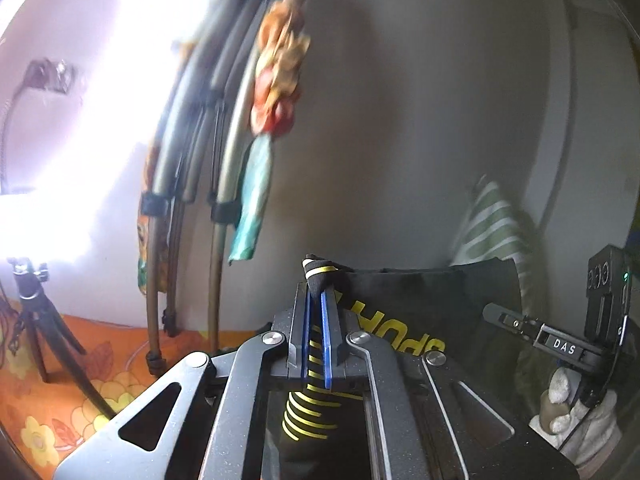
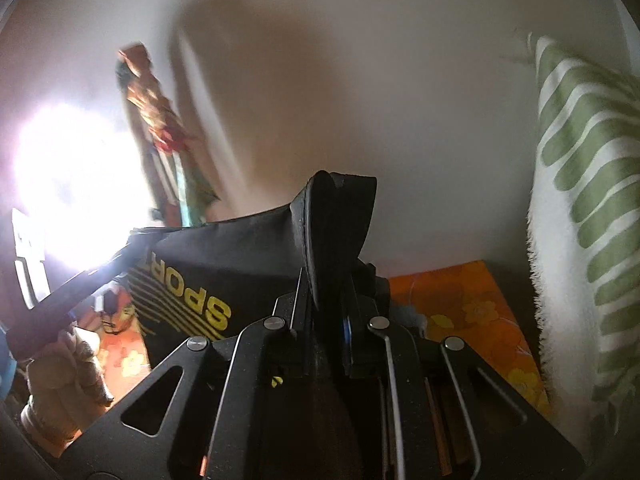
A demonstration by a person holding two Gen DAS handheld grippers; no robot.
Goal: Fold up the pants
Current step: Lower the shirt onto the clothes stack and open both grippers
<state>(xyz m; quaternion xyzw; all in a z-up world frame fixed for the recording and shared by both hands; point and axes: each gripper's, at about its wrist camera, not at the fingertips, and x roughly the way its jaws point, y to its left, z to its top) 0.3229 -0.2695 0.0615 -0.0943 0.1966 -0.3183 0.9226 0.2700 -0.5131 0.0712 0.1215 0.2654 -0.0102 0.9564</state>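
The black pants (image 1: 420, 300) with yellow "SPORT" lettering and yellow stripes hang stretched in the air between both grippers. My left gripper (image 1: 318, 280) is shut on one bunched corner of the pants, its blue pads pinching the cloth. In the right wrist view my right gripper (image 2: 328, 264) is shut on a thick fold of the pants (image 2: 224, 256) that stands up above its fingers. The right gripper (image 1: 516, 322), held by a gloved hand (image 1: 576, 412), shows at the right of the left wrist view. At the left of the right wrist view is the left gripper (image 2: 136, 246).
An orange flowered bedsheet (image 2: 460, 300) lies below. A green and white striped towel (image 2: 584, 208) hangs at the right by the wall. Poles (image 1: 192, 184) with colourful cloth (image 1: 276, 92) lean on the wall. A small tripod (image 1: 36, 320) stands at the left under a bright light.
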